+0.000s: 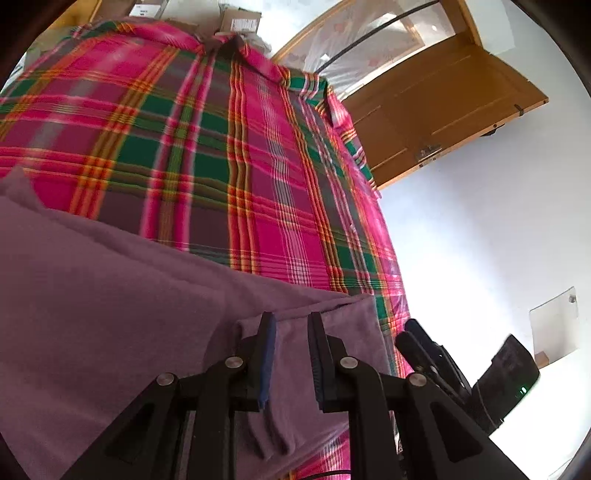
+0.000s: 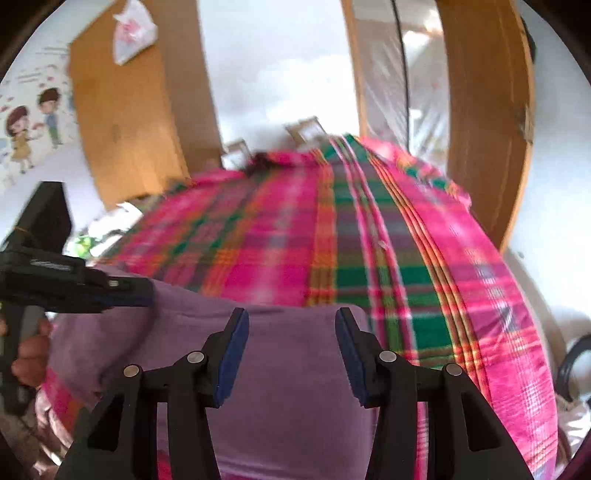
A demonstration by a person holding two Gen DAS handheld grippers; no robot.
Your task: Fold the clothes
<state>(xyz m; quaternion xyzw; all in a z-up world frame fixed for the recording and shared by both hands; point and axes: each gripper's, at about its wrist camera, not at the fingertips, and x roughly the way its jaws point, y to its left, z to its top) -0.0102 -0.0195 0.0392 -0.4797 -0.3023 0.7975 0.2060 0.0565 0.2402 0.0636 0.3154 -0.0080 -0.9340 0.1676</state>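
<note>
A purple garment point(image 1: 110, 314) lies on a bed covered with a pink, green and orange plaid sheet point(image 1: 192, 147). My left gripper point(image 1: 291, 350) is shut on a fold at the garment's right edge, and cloth bunches between its blue pads. In the right wrist view the left gripper point(image 2: 146, 291) pinches the purple garment point(image 2: 288, 387) at its left corner, held by a hand point(image 2: 29, 354). My right gripper point(image 2: 291, 354) hovers just over the garment with its jaws wide apart and nothing between them. In the left wrist view the right gripper point(image 1: 412, 332) sits just past the garment's right edge.
Cardboard boxes point(image 1: 240, 18) stand at the far end of the bed. A wooden door point(image 1: 436, 122) stands open to the right, with white floor beside the bed. A wooden panel point(image 2: 129, 110) with a hanging plastic bag point(image 2: 131, 31) rises at the back left.
</note>
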